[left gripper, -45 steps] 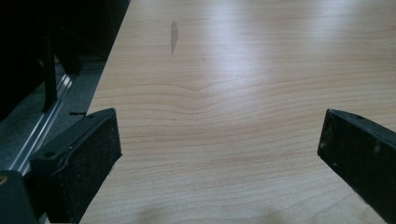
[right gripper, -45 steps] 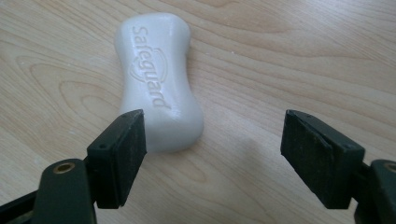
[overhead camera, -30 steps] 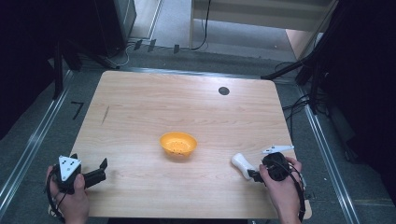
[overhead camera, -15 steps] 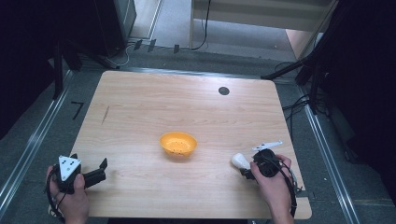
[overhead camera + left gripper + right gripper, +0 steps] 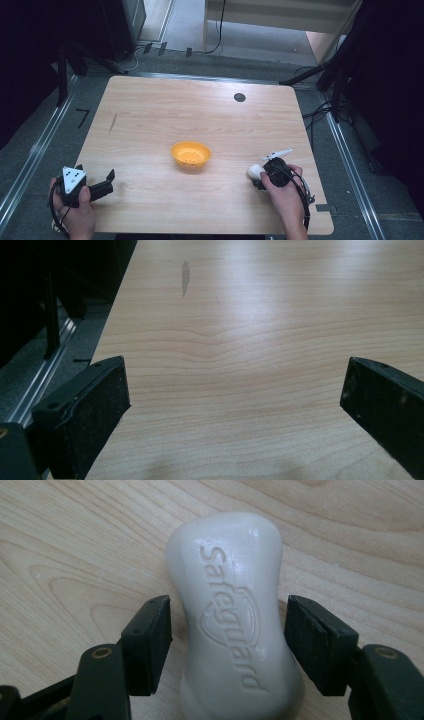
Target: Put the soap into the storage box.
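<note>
At the left of the pale wooden bench [image 5: 150, 115], the left gripper [image 5: 102, 186] rests near the front edge in the person's left hand [image 5: 75, 212], its fingers [image 5: 90, 410] spread wide with nothing but bare wood between them. In the middle of the bench sits a small orange plastic bowl [image 5: 190, 155], which looks empty. To the right, well apart from the bowl, lies a white waisted bar of soap [image 5: 235, 615] with a brand name moulded into its top face, flat on the wood. The right gripper [image 5: 257, 179] straddles the bar at its narrow waist; its jaws have just been closing, yet a thin gap shows on each side, so the fingers [image 5: 145, 640] do not seem to press on it. The work looks to be at its start: the approach is made, but the grasp is unfinished, and the lift and any carry, probably to the bowl, remain.
</note>
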### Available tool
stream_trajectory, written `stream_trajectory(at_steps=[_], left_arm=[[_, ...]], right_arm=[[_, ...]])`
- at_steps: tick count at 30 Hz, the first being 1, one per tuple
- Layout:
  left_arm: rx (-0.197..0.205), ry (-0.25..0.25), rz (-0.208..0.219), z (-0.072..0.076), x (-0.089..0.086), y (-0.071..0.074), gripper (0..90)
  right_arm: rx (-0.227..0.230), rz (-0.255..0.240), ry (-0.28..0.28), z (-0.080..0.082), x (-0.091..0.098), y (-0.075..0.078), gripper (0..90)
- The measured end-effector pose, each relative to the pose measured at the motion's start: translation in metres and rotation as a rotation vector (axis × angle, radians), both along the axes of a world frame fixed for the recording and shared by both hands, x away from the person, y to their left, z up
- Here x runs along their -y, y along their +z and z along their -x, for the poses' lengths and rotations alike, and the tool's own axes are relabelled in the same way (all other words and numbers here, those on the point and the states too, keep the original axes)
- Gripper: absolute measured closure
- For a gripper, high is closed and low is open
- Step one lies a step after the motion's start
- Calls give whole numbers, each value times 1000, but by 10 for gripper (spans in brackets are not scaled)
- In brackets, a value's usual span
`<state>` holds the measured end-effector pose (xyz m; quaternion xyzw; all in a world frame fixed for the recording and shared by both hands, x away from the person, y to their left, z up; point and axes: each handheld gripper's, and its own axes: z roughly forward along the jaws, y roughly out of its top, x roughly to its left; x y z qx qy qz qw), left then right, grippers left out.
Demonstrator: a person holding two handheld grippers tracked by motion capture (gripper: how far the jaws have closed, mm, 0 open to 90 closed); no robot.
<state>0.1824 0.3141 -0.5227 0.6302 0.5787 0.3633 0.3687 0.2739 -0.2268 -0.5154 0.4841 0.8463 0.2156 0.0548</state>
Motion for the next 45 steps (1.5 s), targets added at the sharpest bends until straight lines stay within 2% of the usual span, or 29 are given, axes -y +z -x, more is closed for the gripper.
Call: stream_trajectory(at_steps=[6, 12, 18, 24, 33, 36, 38, 45], left_arm=[[5, 4, -2, 1, 0, 0, 0], [8, 12, -1, 1, 0, 0, 0], [9, 18, -1, 1, 0, 0, 0], [12, 20, 1, 1, 0, 0, 0], [11, 21, 1, 1, 0, 0, 0], [9, 19, -1, 1, 0, 0, 0], [9, 20, 0, 1, 0, 0, 0], [4, 19, 0, 1, 0, 0, 0]], right_arm=[[11, 15, 7, 1, -1, 0, 390], [28, 39, 10, 2, -2, 0, 471], [46, 62, 15, 4, -4, 0, 472], [36, 67, 4, 3, -5, 0, 474], [45, 64, 29, 2, -4, 0, 483], [72, 44, 43, 4, -2, -2, 487], [76, 35, 36, 5, -1, -2, 490], [98, 20, 67, 6, 1, -2, 502]])
